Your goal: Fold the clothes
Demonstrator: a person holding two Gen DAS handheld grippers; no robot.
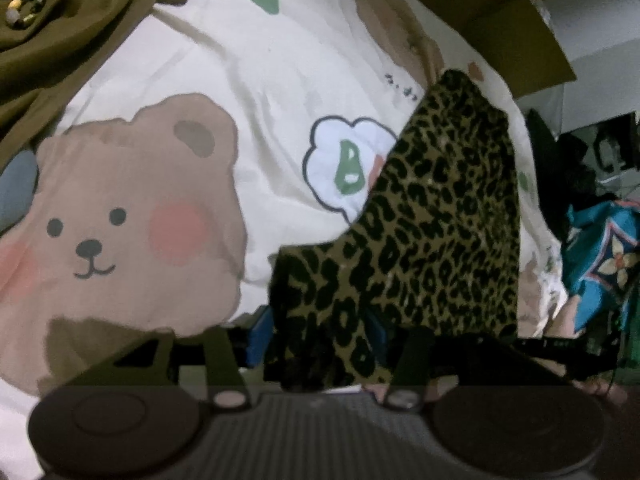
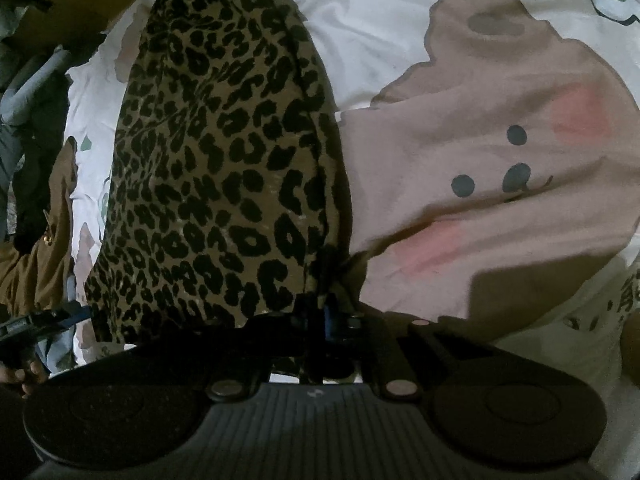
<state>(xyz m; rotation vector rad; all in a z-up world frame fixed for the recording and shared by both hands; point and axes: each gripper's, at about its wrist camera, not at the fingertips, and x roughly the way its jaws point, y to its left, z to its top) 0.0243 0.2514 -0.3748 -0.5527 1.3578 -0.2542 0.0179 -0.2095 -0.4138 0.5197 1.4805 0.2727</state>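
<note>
Left wrist view: the left gripper (image 1: 320, 344) pinches the near edge of a leopard-print garment (image 1: 420, 232), which stretches away over a cream bedsheet (image 1: 248, 80) printed with cartoon bears. An olive garment (image 1: 72, 40) lies bunched at the far left. In the right wrist view, the right gripper (image 2: 332, 320) clamps the same leopard-print garment (image 2: 216, 160) at its near corner, the cloth draped across the bedsheet (image 2: 360, 20).

left wrist: close, low over bear-print sheet (image 1: 248, 60) | right wrist: same | shared: leopard-print garment (image 1: 420, 240)
</note>
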